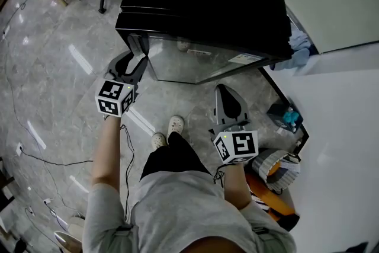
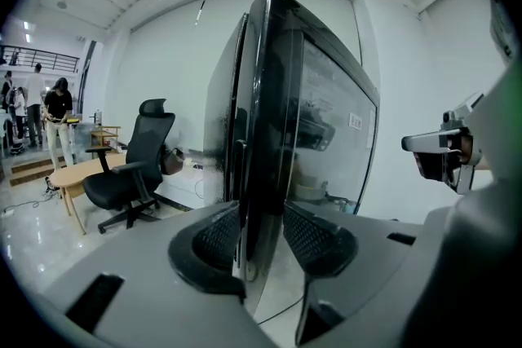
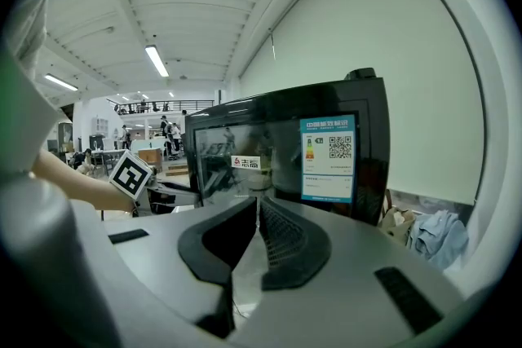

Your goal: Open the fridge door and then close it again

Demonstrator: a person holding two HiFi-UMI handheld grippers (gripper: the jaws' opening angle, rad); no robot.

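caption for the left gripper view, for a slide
The left gripper, jaws apart, straddles the edge of the fridge door, with an office chair in the background.

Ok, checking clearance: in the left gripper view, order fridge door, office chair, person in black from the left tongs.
1. Fridge door, between the tongs.
2. Office chair, left of it, farther back.
3. Person in black, far left background.

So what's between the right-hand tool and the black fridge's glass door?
Only bare grey stone floor; the head view shows the right tool clear of the glass door.
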